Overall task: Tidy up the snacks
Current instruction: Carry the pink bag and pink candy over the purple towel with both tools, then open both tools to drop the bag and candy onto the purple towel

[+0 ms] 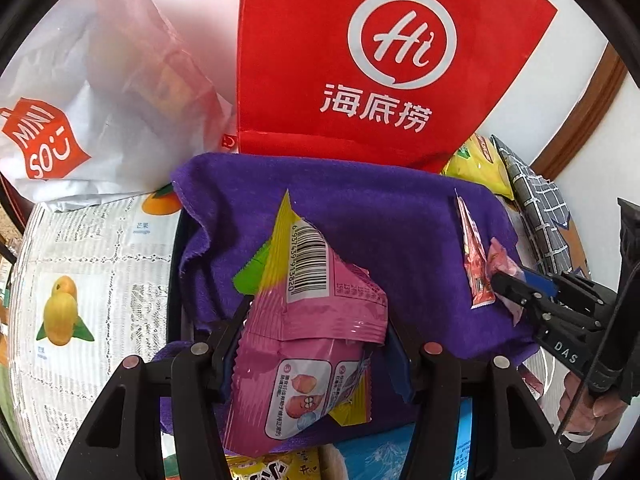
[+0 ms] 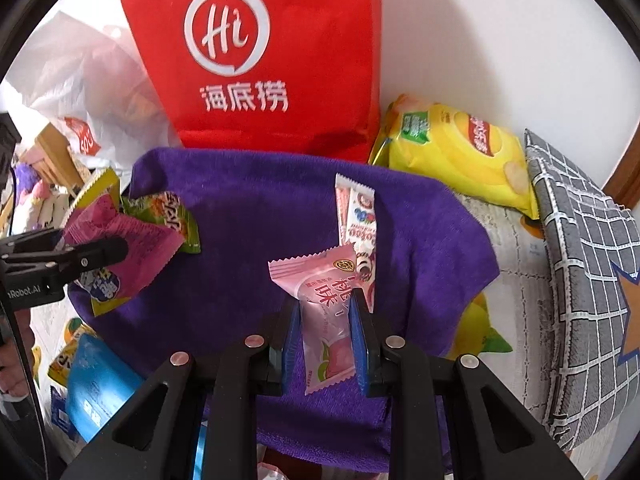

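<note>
My left gripper is shut on a magenta and yellow snack pack and holds it above the purple cloth. It shows at the left of the right wrist view, with the pack. My right gripper is shut on a small pale pink candy packet over the cloth. It shows in the left wrist view. A slim pink strawberry packet lies on the cloth just beyond it, also seen in the left wrist view.
A red Haidilao bag stands behind the cloth, a white Miniso bag to its left. A yellow chip bag and a grey checked cushion lie right. A blue packet lies near left on the fruit-print tablecloth.
</note>
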{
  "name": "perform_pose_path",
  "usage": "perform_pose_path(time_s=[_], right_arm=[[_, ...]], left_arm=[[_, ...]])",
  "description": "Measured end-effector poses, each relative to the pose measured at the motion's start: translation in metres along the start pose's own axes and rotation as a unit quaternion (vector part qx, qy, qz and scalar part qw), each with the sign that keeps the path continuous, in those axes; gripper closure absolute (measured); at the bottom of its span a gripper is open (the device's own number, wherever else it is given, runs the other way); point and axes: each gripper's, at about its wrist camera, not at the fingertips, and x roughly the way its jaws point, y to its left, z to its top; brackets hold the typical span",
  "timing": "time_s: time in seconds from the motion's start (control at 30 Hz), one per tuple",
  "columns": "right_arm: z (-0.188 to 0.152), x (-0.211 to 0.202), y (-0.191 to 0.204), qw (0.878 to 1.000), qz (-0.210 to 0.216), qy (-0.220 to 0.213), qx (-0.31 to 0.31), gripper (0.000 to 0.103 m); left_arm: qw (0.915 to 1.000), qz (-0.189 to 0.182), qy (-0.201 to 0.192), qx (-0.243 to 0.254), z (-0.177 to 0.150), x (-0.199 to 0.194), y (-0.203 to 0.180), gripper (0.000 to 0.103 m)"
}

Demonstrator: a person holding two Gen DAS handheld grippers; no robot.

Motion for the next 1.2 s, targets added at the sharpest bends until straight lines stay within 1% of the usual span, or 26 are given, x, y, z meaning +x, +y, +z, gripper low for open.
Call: perform_pose_path(time_s=[0.2, 0.3, 0.33, 0.4, 0.43, 0.5, 0.53, 0.6, 0.73, 0.83, 0.87, 0.93, 1.03, 1.07, 1.1, 1.13, 1.2], right_arm=[[0.000, 0.003, 0.000, 1.000, -0.002, 0.006, 0.000, 0.078], [0.000, 0.001, 0.001, 1.000, -0.004, 0.007, -0.004, 0.074], [0.001, 0.001, 0.003, 1.000, -0.006, 0.009, -0.007, 0.071], [0.002, -0.002, 0.006, 1.000, -0.011, 0.006, -0.012, 0.058], [0.003, -0.006, 0.007, 1.000, -0.011, 0.001, -0.014, 0.055], [0.005, -0.015, 0.008, 1.000, -0.013, -0.007, -0.013, 0.044], [0.006, -0.022, 0.008, 1.000, -0.014, -0.016, -0.012, 0.043], [0.007, -0.035, 0.008, 0.999, -0.014, -0.034, -0.006, 0.036], [0.005, -0.064, 0.003, 0.997, -0.014, -0.074, 0.016, 0.035], [-0.003, -0.078, 0.000, 0.995, -0.024, -0.092, 0.029, 0.035], [-0.007, -0.082, -0.001, 0.992, -0.032, -0.113, 0.040, 0.035], [-0.018, -0.090, -0.004, 0.992, -0.040, -0.113, 0.044, 0.035], [-0.037, -0.097, -0.007, 0.990, -0.055, -0.121, 0.053, 0.035], [-0.043, -0.097, -0.008, 0.990, -0.050, -0.116, 0.055, 0.036], [-0.050, -0.097, -0.009, 0.992, -0.041, -0.109, 0.055, 0.041], [-0.059, -0.095, -0.009, 0.993, -0.027, -0.099, 0.055, 0.043], [-0.073, -0.092, -0.006, 0.994, -0.022, -0.091, 0.049, 0.044]], left_arm=[[1.0000, -0.001, 0.003, -0.002, 0.000, 0.004, -0.001, 0.047], [1.0000, -0.001, 0.003, -0.002, 0.000, 0.003, -0.001, 0.047], [1.0000, -0.001, 0.004, -0.002, 0.000, 0.003, -0.001, 0.047], [1.0000, 0.000, 0.006, -0.001, 0.000, 0.002, -0.001, 0.046], [1.0000, -0.003, 0.007, -0.002, 0.001, 0.001, -0.002, 0.044], [0.9999, -0.006, 0.006, -0.006, 0.001, -0.002, -0.003, 0.035], [0.9999, -0.001, 0.006, -0.008, 0.001, -0.005, -0.003, 0.034], [1.0000, 0.006, -0.003, -0.001, 0.001, -0.014, -0.006, 0.033], [0.9996, 0.009, -0.026, 0.008, 0.001, -0.036, -0.010, 0.032], [0.9987, 0.013, -0.047, 0.014, -0.001, -0.055, -0.011, 0.032], [0.9983, 0.019, -0.053, 0.015, -0.002, -0.061, -0.011, 0.032], [0.9975, 0.027, -0.063, 0.015, -0.006, -0.071, -0.011, 0.032], [0.9972, 0.026, -0.069, 0.015, -0.011, -0.082, -0.011, 0.032], [0.9972, 0.024, -0.069, 0.014, -0.013, -0.084, -0.013, 0.032], [0.9972, 0.024, -0.069, 0.015, -0.016, -0.087, -0.013, 0.032], [0.9972, 0.024, -0.069, 0.016, -0.019, -0.089, -0.014, 0.032], [0.9971, 0.025, -0.070, 0.018, -0.026, -0.093, -0.015, 0.032]])
